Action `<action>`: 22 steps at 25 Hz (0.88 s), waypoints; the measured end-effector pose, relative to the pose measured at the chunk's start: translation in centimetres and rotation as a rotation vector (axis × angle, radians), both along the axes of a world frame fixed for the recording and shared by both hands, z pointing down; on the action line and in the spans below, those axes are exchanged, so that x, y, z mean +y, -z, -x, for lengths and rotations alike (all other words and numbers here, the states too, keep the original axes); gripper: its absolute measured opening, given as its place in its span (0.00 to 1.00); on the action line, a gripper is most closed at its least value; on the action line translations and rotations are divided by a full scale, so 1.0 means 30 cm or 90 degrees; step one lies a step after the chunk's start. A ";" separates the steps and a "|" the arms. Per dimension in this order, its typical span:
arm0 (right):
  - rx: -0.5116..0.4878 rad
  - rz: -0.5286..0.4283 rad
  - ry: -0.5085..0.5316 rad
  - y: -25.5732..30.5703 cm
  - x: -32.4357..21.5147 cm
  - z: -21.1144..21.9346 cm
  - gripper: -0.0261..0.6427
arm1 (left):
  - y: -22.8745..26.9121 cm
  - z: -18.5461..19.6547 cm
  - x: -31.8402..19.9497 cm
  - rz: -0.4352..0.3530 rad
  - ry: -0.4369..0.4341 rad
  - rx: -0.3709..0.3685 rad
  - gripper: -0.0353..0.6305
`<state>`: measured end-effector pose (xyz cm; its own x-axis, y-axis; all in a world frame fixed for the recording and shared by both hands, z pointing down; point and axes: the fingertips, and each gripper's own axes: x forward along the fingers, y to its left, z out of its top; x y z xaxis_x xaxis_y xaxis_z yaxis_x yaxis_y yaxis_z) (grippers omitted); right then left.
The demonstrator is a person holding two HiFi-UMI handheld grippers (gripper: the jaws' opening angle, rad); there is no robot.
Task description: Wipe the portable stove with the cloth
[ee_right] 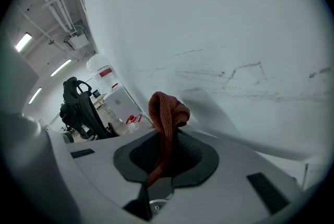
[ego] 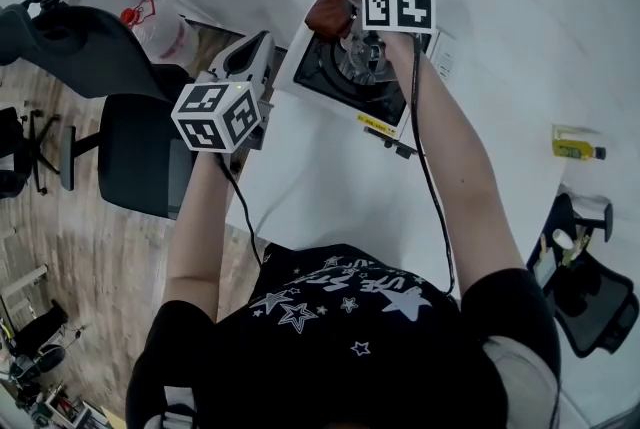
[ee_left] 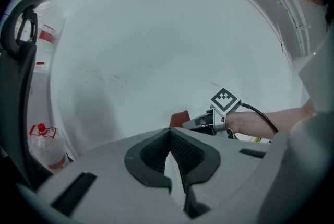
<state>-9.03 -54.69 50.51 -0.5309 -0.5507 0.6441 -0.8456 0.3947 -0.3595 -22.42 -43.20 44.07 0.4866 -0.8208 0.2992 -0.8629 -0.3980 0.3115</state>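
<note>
Rust-brown cloth point(ee_right: 166, 113). White stove point(ego: 297, 67) with a black middle and a yellow label. White desk point(ego: 330, 187) under the stove. Black-and-white square marks on the two cubes point(ego: 215, 115) point(ego: 398, 8). Black shirt point(ego: 340, 347) with white stars.

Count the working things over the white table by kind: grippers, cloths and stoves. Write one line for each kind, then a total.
2 grey two-jaw grippers: left gripper, right gripper
1 rust-brown knitted cloth, clamped in the right gripper
1 white portable stove with a black burner well
Total: 4
</note>
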 end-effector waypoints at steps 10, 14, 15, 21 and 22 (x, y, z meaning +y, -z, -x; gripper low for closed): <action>0.000 0.017 -0.051 0.002 0.062 -0.216 0.14 | 0.022 -0.142 0.028 0.003 -0.041 -0.005 0.06; -0.004 0.022 -0.068 0.000 0.096 -0.287 0.14 | 0.024 -0.185 0.042 0.006 -0.054 -0.007 0.06; -0.003 0.022 -0.072 -0.001 0.104 -0.306 0.14 | 0.024 -0.195 0.046 0.008 -0.056 -0.005 0.06; -0.002 0.031 -0.100 -0.004 0.156 -0.428 0.14 | 0.030 -0.254 0.072 0.012 -0.069 -0.003 0.06; -0.003 0.034 -0.103 -0.007 0.167 -0.447 0.14 | 0.030 -0.264 0.077 0.013 -0.071 -0.003 0.06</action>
